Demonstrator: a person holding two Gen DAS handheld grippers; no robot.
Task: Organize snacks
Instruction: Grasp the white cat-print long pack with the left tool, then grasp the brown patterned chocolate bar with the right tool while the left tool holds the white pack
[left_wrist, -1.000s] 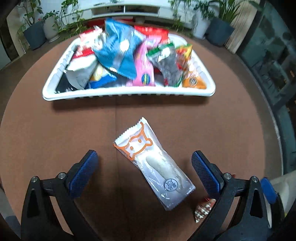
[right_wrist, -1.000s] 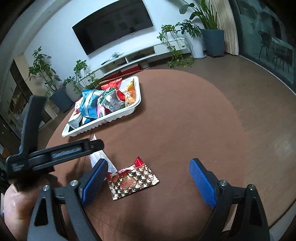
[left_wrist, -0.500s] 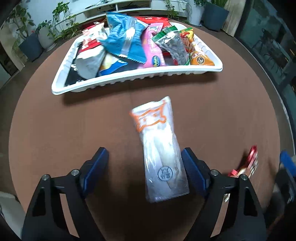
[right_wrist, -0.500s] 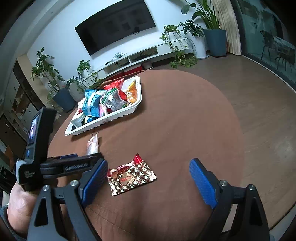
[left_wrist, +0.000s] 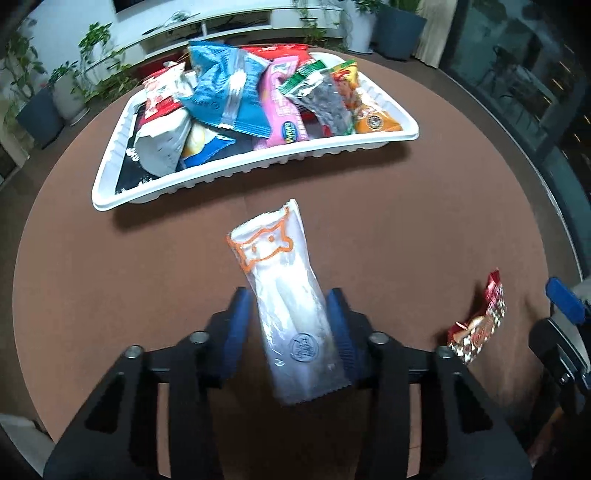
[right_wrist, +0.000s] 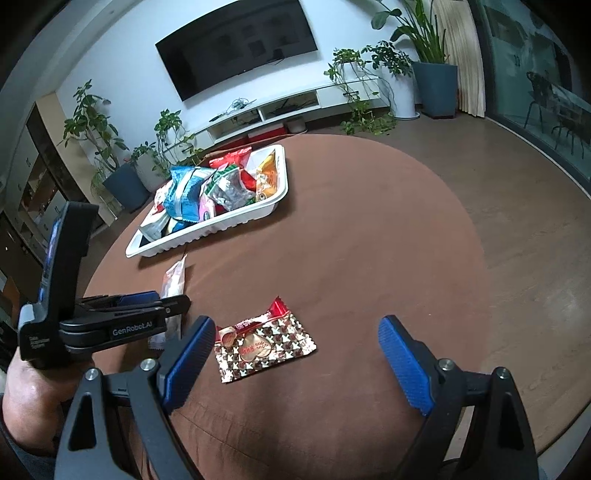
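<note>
A white snack packet (left_wrist: 273, 254) with an orange cartoon face lies on the brown round table (left_wrist: 110, 280), its long side pointing toward the tray. My left gripper (left_wrist: 288, 295) is closing on it, and both blue pads touch the packet's sides. From the right wrist view the left gripper (right_wrist: 173, 302) shows side-on over the same white packet (right_wrist: 175, 275). My right gripper (right_wrist: 297, 325) stands open above a red and gold snack packet (right_wrist: 258, 347), which rests on the table apart from both pads. The white tray (left_wrist: 258, 166) beyond holds several snack bags.
The tray (right_wrist: 207, 236) sits at the far left part of the table. The red and gold packet (left_wrist: 480, 325) lies right of my left gripper, near a blue right finger (left_wrist: 565, 301). A person's hand (right_wrist: 29, 387) holds the left gripper. Potted plants and a TV console stand behind.
The left jaws have come together from wide apart onto the white packet, which now lies lengthwise between them. The right gripper has stayed open and still.
</note>
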